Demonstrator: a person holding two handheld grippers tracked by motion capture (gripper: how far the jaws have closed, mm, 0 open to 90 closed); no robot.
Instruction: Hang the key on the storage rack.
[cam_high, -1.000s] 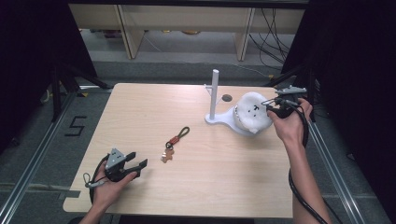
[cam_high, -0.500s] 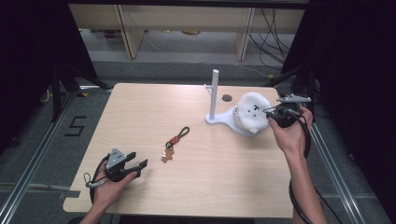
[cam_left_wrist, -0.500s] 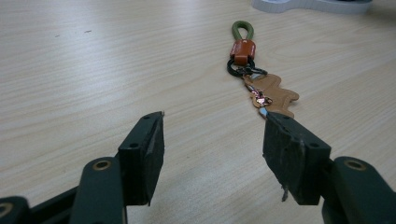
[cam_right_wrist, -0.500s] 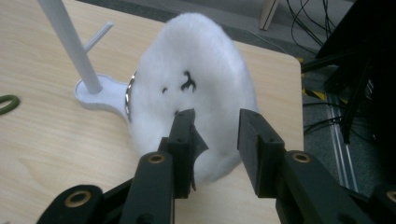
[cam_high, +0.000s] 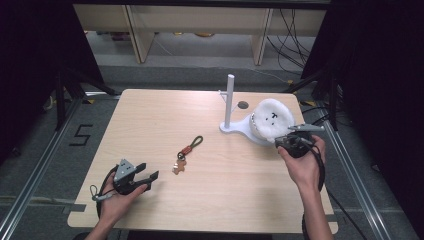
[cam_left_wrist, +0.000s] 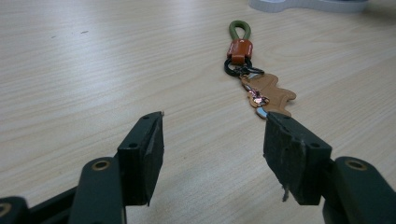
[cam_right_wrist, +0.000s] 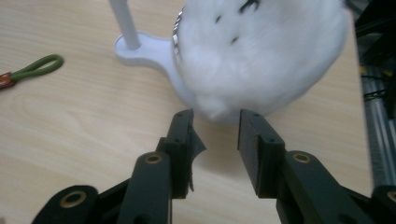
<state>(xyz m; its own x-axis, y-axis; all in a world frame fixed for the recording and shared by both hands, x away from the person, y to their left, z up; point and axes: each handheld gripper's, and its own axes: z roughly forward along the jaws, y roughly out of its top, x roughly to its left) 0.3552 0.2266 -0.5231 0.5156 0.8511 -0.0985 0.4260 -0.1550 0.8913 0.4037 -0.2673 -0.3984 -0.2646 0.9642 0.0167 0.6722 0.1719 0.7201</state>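
A white fluffy plush (cam_high: 272, 120) with a small black face lies on the foot of a white stand (cam_high: 235, 130), whose post (cam_high: 230, 97) rises upright. My right gripper (cam_high: 289, 144) sits just in front of the plush, open. In the right gripper view its jaws stand narrowly apart with nothing between them, and the plush (cam_right_wrist: 261, 51) sits just past the right gripper (cam_right_wrist: 215, 122). A keychain (cam_high: 187, 150) with a green loop, a red tag and a tan charm lies mid-table. My left gripper (cam_high: 150, 177) rests near the front left, open. The keychain (cam_left_wrist: 247, 70) lies ahead of the left gripper (cam_left_wrist: 215, 140).
A dark round hole (cam_high: 243, 105) marks the tabletop behind the stand. The table's right edge (cam_high: 320, 165) runs close to my right hand, with a metal rail beyond it. Shelving legs stand on the floor past the far edge.
My right gripper has drawn back from beside the plush toward the near edge. The plush, the keychain and my left gripper have stayed put.
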